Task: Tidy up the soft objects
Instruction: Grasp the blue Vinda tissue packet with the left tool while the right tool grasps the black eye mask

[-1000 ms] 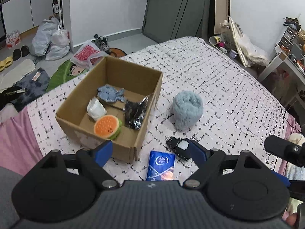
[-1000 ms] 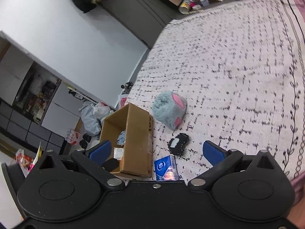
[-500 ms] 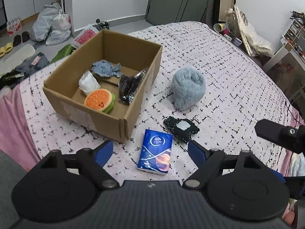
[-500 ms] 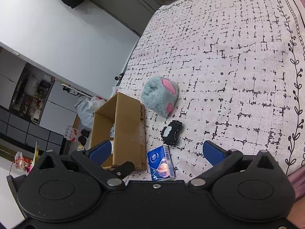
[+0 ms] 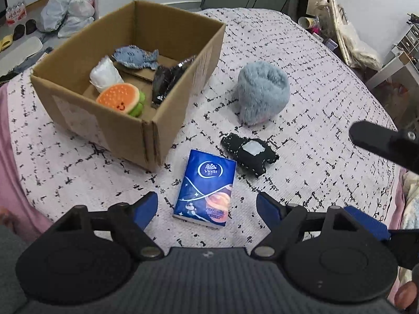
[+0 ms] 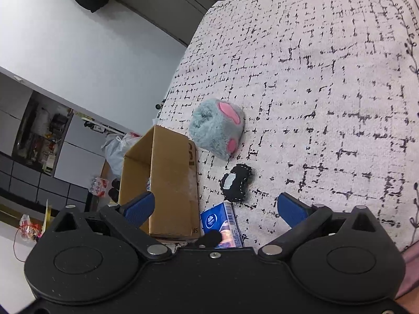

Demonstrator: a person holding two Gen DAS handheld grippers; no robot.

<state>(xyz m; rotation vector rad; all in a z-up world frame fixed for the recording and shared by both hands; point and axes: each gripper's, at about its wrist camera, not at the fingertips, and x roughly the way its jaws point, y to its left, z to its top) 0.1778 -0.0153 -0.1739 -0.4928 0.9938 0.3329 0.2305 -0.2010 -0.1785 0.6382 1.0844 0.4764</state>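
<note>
Left claw [image 5: 207, 204]: lowering toward the tissue pack [image 5: 207, 187], jaws released and narrowing, nothing gripped.
Right claw [image 6: 214, 206]: released, narrowing, empty.
Tissue pack: lying on the bed [image 5: 327, 83] beside the box [image 5: 146, 136], looming larger than before.
Meaning: pickup is likely beginning.

Beyond the bed's far-left corner, white plastic bags [image 5: 69, 7] heaped on the floor, dark slippers [image 5: 25, 27] beside them. Past the far-right edge, paper cup [image 5: 307, 22], cream tote bag [image 5: 358, 49].

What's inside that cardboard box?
In the box: a burger toy, a blue fish, a white bundle and a dark shiny packet. The near wall hides part of the floor.
</note>
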